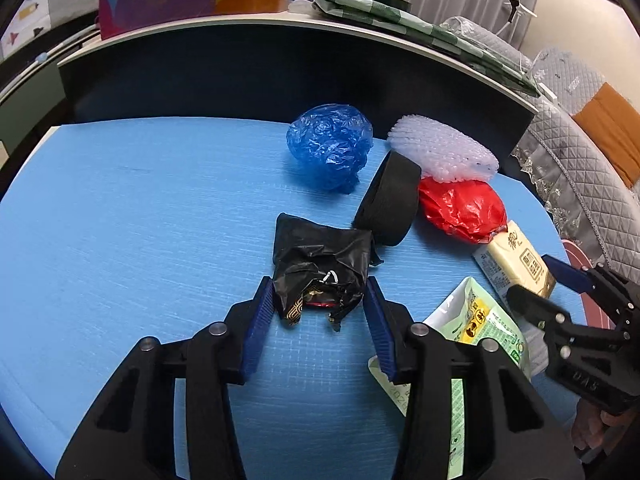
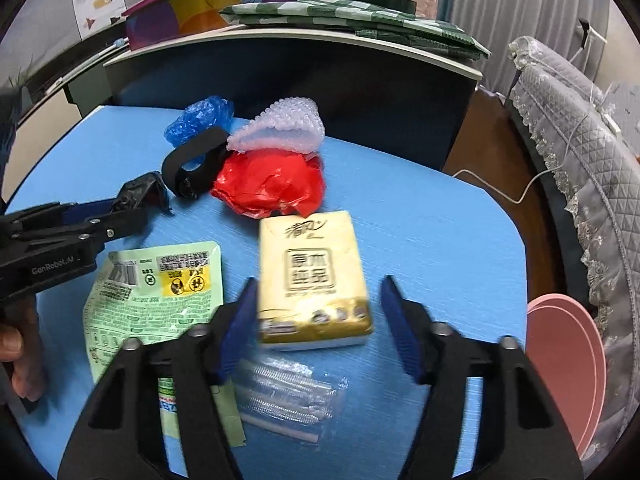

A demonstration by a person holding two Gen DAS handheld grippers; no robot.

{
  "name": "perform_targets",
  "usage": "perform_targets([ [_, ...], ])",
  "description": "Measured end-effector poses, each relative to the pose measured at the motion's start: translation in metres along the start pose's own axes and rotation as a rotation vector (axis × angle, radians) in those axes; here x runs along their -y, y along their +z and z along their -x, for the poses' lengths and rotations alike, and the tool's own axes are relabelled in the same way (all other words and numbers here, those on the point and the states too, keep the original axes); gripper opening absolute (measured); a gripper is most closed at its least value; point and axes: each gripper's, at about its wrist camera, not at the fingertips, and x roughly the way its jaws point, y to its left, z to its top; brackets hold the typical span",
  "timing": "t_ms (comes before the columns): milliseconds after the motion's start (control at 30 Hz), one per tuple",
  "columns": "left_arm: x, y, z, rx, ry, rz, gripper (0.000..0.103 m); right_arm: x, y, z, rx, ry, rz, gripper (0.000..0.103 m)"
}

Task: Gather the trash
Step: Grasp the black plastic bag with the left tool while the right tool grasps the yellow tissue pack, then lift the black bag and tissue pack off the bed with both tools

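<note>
Left wrist view, item one: crumpled black plastic bag [image 1: 320, 264] with a gold-printed wrapper poking from its near end, lying mid-way across the blue mat [image 1: 120, 220]. My left gripper [image 1: 319, 300] straddles its near end; the left pad touches the film, the right pad looks just off it, so I log the jaws as released, not yet clamped. I expect it to be very light, soft and slick, collapsing under pressure. I would bite the bunched near end, not a loose flap.

Right wrist view, item two: yellow tissue pack [image 2: 312, 280], lying flat near the mat's front, touching the red plastic bag [image 2: 272, 188]. My right gripper [image 2: 318, 308] brackets its near edge, the right pad clearly apart from it, jaws released. Likely light, squashy and glossy; grip across the short width.

Other litter: blue plastic bag [image 1: 330, 146], bubble wrap [image 1: 444, 152], black band loop [image 1: 386, 204], green pouch [image 2: 156, 296], clear wrapper [image 2: 288, 396].
</note>
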Motion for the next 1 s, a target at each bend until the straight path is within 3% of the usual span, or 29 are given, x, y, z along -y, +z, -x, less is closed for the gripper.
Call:
perform_targets([
  [467,0.012,0.004,0.021,0.084,0.005,-0.056,0.044,0.016,0.002,0.027,0.078,-0.035,-0.075,0.052],
  [1000,0.027,-0.013,0.063,0.151,-0.003,-0.113,0.044,0.029,-0.014,0.083,0.161,-0.077,-0.121,0.051],
])
